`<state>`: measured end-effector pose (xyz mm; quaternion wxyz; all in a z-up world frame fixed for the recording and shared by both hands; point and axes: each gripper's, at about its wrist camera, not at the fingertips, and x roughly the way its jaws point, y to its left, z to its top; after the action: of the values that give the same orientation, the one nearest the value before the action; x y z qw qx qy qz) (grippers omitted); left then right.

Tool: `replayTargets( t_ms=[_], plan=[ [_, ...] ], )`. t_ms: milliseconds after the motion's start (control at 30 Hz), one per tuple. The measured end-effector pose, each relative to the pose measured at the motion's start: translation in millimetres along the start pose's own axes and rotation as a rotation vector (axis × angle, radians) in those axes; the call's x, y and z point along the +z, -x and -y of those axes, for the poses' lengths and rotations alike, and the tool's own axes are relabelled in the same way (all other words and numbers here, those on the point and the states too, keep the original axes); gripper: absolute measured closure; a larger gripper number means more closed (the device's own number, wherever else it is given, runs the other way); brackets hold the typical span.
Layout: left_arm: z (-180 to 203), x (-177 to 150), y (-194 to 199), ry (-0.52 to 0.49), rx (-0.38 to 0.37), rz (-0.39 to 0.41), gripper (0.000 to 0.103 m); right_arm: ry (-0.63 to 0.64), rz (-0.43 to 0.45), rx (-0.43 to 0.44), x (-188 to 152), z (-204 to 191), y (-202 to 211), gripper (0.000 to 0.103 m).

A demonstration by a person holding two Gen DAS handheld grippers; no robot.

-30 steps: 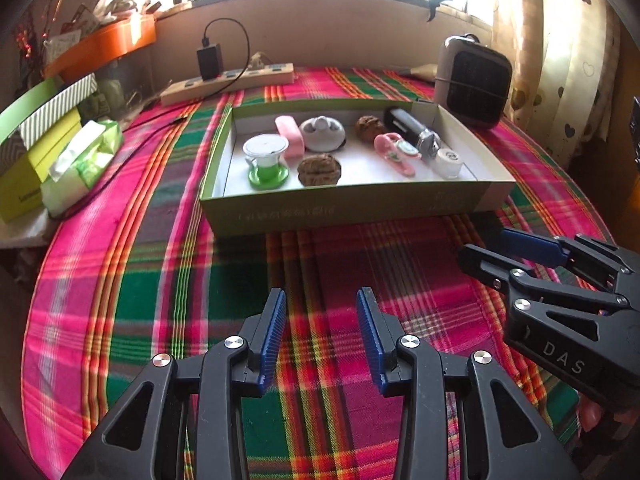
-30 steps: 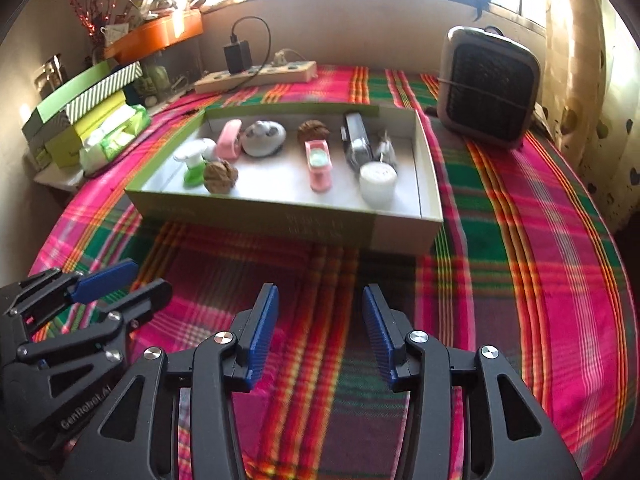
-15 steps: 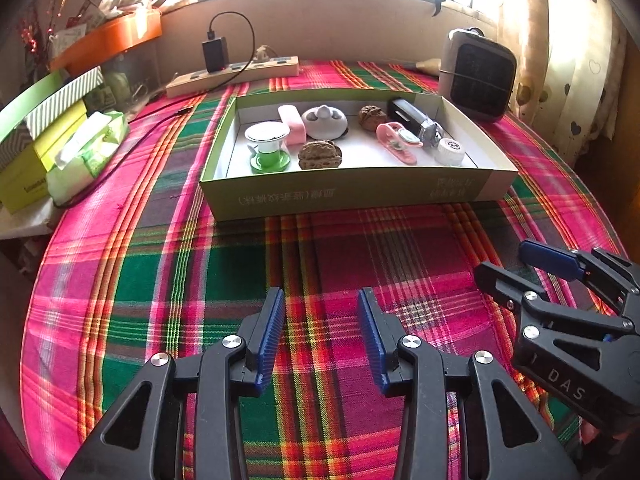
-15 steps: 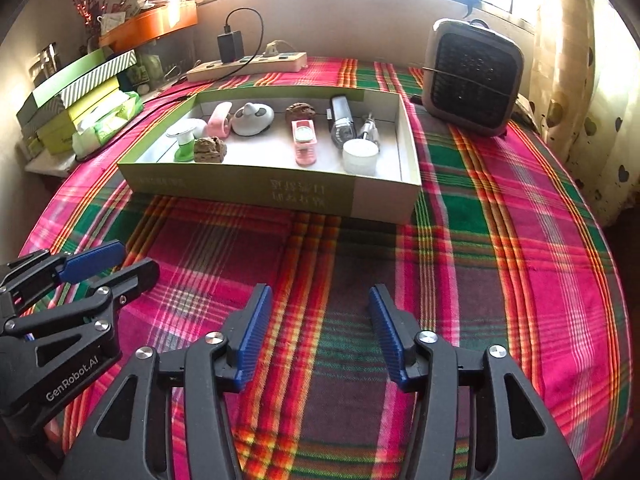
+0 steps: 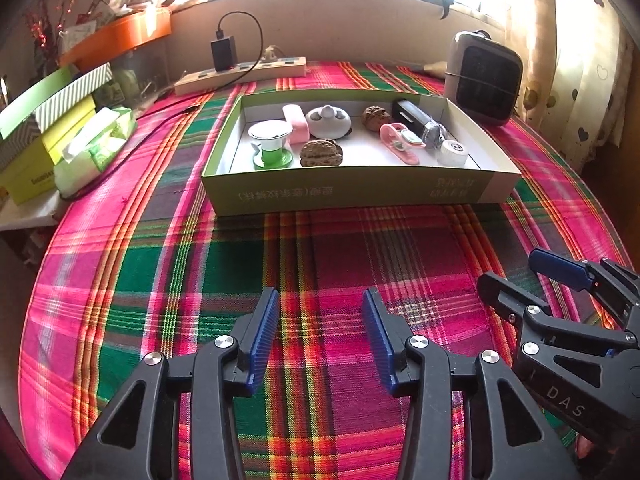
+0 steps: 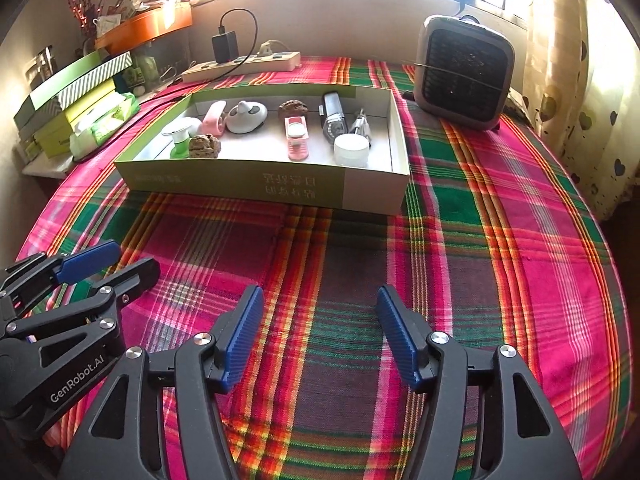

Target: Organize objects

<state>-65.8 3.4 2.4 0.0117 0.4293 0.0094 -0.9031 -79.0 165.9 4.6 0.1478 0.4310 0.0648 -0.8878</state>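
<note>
A shallow green cardboard box point(image 5: 352, 192) point(image 6: 240, 184) sits on the plaid tablecloth ahead of both grippers. Inside lie several small items: a green-and-white cup point(image 5: 271, 145), a pink case point(image 5: 296, 123), a white mouse-shaped gadget point(image 5: 329, 121), two walnuts point(image 5: 321, 153), a pink clip point(image 5: 400, 142), a black-and-silver device point(image 5: 418, 122) and a white round jar point(image 5: 452, 153) point(image 6: 351, 149). My left gripper point(image 5: 320, 320) is open and empty above the cloth, well short of the box. My right gripper point(image 6: 318, 320) is open and empty beside it, and shows at right in the left wrist view point(image 5: 560, 280).
A small grey heater point(image 6: 464, 76) stands right of the box. A power strip with a charger point(image 5: 244, 72) lies behind it. Stacked green boxes and a tissue pack point(image 5: 92, 144) sit at the left edge. An orange tray point(image 5: 120, 36) is on the sill.
Both grippers have pulled back from the box and risen a little. The right gripper's jaws have opened wider. Nothing in the box has moved.
</note>
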Motion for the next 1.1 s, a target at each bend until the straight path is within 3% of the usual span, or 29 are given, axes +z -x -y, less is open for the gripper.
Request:
replayTargets(
  t_ms=[300, 1100],
  plan=[
    [-0.1, 0.1, -0.2, 0.0, 0.0, 0.0, 0.061, 0.015, -0.005, 0.005, -0.3, -3.4, -1.4, 0.036],
    [-0.3, 0.2, 0.2, 0.0, -0.001, 0.0, 0.06, 0.018, -0.006, 0.003, -0.3, -3.5, -1.4, 0.035]
  ],
)
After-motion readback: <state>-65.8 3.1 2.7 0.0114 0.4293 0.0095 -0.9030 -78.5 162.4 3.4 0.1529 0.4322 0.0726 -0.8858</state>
